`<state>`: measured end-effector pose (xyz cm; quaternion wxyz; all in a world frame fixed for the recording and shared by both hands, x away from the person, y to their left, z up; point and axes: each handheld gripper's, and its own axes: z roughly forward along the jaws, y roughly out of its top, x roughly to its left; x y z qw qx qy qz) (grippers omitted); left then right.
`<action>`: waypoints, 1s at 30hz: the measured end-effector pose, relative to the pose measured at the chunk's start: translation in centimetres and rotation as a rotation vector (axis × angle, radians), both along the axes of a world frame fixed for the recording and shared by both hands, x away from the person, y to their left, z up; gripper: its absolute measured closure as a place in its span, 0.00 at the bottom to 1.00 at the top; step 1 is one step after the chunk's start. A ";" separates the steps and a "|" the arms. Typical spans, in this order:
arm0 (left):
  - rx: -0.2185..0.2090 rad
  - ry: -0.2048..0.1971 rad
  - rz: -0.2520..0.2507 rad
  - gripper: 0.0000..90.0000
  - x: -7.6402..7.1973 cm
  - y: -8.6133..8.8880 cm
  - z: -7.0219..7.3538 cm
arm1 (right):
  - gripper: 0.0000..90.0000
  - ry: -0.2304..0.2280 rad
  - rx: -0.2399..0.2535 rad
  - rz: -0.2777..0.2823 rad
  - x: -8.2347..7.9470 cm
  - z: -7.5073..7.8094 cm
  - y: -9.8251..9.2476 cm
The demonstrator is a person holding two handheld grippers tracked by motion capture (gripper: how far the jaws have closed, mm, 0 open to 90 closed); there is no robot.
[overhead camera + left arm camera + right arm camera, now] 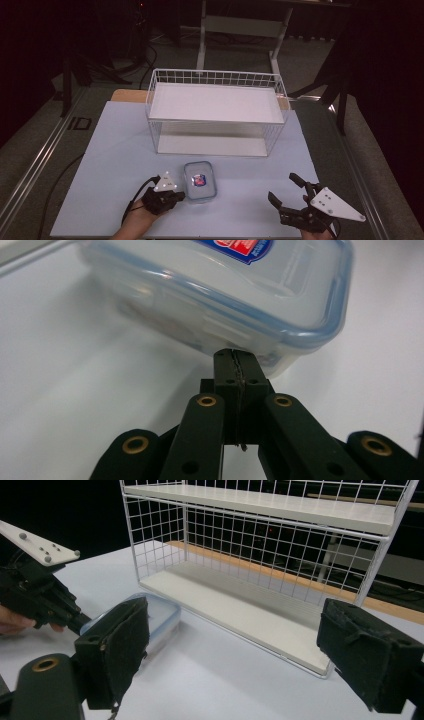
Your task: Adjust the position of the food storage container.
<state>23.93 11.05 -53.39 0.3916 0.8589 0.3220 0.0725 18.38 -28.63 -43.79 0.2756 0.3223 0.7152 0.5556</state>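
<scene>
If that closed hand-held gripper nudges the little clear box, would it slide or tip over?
Probably slide: the clear box sits low and flat on the smooth table, so tipping looks unlikely. Its plastic looks rigid and glossy, so likely stiff and somewhat slippery. It seems light, though its contents are unclear. The left hand-held gripper is shut at its side.

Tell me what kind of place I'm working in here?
Probably a lab or recording workspace, not a home: a bare pale table with a white wire shelf rack and one lidded plastic container, dark curtained surroundings, cables and stand legs on the floor.
</scene>
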 end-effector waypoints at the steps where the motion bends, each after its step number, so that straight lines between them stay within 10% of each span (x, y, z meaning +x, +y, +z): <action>1: 0.004 -0.003 -0.002 1.00 0.0 -0.5 0.0 | 0.15 0.000 -0.001 0.000 0.0 0.0 0.0; 15: -0.004 -0.020 -0.076 1.00 0.5 -7.1 0.1 | 0.15 0.003 0.000 0.004 0.0 -0.1 0.0; 22: 0.000 -0.052 -0.008 1.00 0.6 -3.5 1.9 | 0.15 0.002 0.004 0.000 0.0 -0.1 -0.3; 30: 0.061 -0.097 0.133 1.00 5.1 -0.1 2.6 | 0.15 0.001 -0.006 0.004 0.0 -0.1 0.0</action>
